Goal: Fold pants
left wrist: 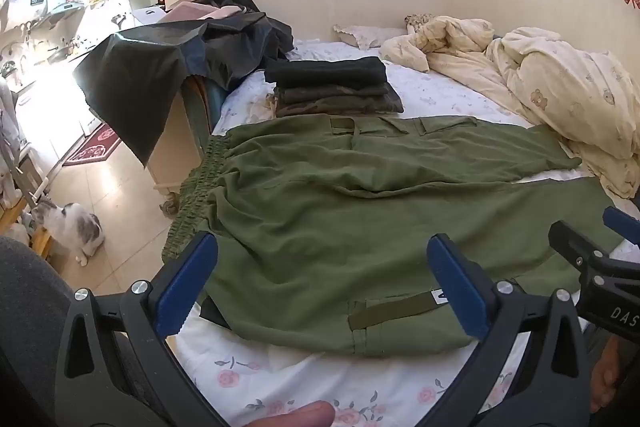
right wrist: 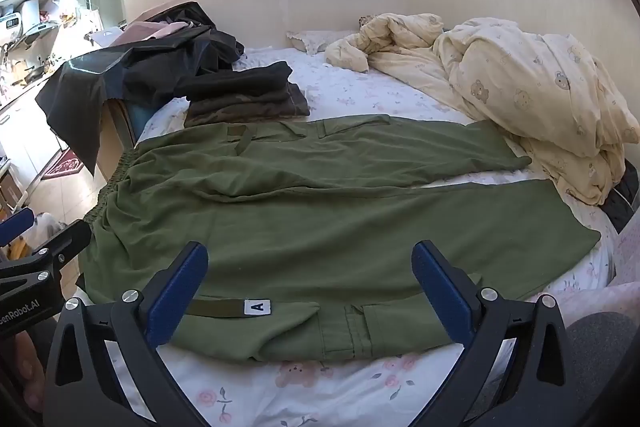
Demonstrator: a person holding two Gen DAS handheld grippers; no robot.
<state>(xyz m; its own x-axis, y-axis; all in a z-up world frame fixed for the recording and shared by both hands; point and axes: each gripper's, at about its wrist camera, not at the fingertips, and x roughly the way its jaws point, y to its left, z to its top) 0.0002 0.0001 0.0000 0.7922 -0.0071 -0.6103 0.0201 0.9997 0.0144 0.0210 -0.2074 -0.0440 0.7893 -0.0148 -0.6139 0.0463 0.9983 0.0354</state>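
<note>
The green pants [left wrist: 360,211] are matt woven cloth, creased, with a gathered elastic waistband [left wrist: 192,187] and a smooth white label [right wrist: 257,306] on a webbing strap. The bed sheet [left wrist: 280,379] is soft printed cotton with pink flowers, the cream quilt [right wrist: 532,95] puffy and matt, and the black sheet [left wrist: 152,75] over the furniture shines like plastic film. The fingers [left wrist: 188,287] carry ribbed blue rubbery pads on matt black plastic frames with bright metal screws, and the floor [left wrist: 112,187] is glossy tile.

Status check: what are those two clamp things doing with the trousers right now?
Left tool, right tool open, empty. Green cargo pants spread flat, unfolded. Nothing in the way.
</note>
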